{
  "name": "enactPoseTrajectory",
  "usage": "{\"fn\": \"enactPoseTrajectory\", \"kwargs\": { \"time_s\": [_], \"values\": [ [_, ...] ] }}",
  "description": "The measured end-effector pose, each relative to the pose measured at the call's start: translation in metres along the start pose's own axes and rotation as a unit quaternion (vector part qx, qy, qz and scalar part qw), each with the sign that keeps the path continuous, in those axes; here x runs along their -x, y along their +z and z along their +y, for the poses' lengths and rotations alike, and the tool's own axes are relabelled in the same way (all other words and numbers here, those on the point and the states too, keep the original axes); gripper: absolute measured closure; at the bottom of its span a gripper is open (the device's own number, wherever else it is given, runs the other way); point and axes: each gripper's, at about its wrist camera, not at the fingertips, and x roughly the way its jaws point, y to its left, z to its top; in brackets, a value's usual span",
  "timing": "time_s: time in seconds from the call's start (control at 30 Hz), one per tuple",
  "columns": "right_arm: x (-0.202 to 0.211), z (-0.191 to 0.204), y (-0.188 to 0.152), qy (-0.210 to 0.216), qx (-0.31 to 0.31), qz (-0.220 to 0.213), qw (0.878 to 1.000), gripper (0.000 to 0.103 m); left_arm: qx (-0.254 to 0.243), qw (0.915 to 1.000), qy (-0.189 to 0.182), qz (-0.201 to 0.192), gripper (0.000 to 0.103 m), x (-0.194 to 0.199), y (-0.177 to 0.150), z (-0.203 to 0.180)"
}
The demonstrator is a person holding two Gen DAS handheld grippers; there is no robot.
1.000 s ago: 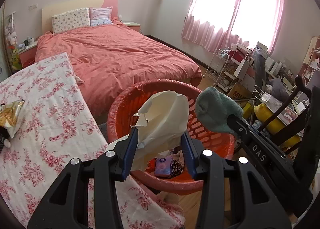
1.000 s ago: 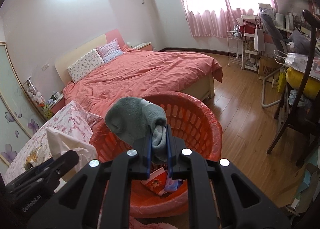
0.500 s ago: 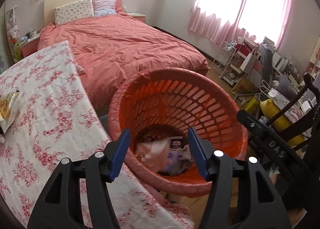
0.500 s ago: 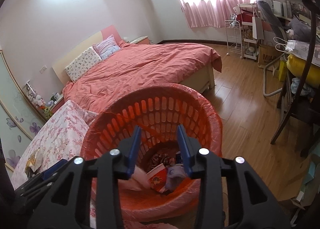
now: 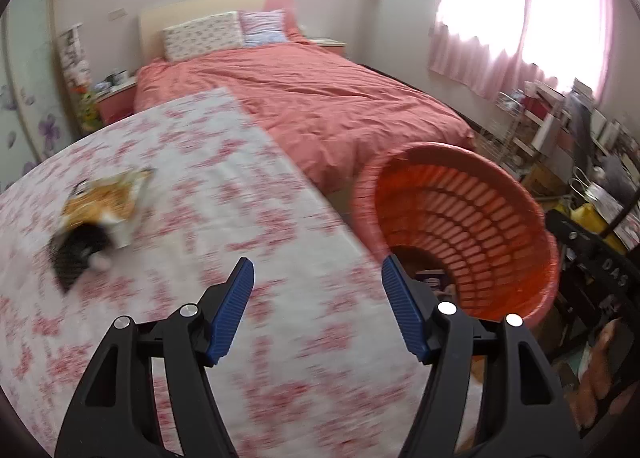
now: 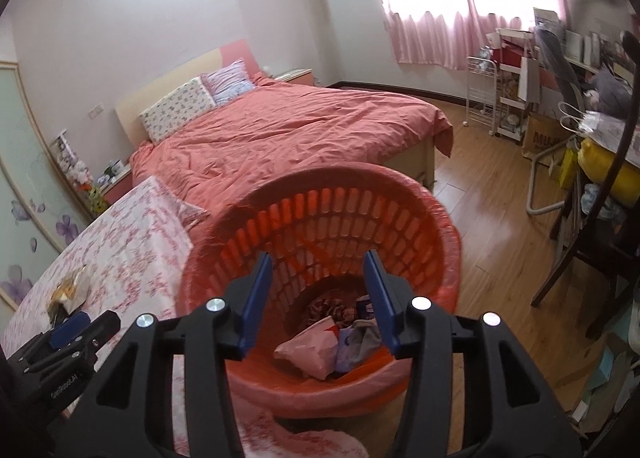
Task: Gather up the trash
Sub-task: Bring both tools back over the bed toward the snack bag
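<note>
An orange slatted basket (image 6: 404, 217) with a plastic liner stands beside the table; a pale wrapper (image 6: 310, 346), a grey sock (image 6: 366, 336) and other scraps lie at its bottom. My right gripper (image 6: 318, 290) hangs over its mouth, jaws opening, nothing between them. My left gripper (image 5: 318, 298) is over the floral tablecloth (image 5: 224, 193), jaws opening and empty, with the basket (image 5: 472, 234) to its right. A yellow snack bag (image 5: 106, 203) with a dark scrap (image 5: 74, 254) lies on the cloth to the upper left, blurred. The left gripper (image 6: 74, 332) also shows in the right wrist view.
A bed with a salmon cover (image 5: 332, 105) lies behind the table and basket. A dark chair (image 6: 592, 254) and a cluttered desk (image 6: 600, 125) stand to the right on the wooden floor (image 6: 492, 193). A white wire cart (image 6: 486, 97) is under the curtained window.
Both grippers let go: the pale wrapper and the grey sock dropped into the basket. My left gripper then swung left over the tablecloth, towards the snack bag. Both sets of jaws widened.
</note>
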Motion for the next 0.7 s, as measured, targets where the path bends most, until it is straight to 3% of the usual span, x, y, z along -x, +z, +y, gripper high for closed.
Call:
{"fn": "enactPoseTrajectory", "kwargs": {
  "time_s": [0.33,0.7],
  "values": [
    [0.008,0.071,-0.006,0.051,0.063,0.014,0.997,0.056,0.057,0.9964,0.061,-0.016,0.037,0.029,-0.011,0.086],
    [0.001,0.183,-0.030,0.126,0.151,0.049,0.979,0.056,0.131,0.9828,0.128,-0.020,0.037,0.063,-0.039,0.187]
  ]
}}
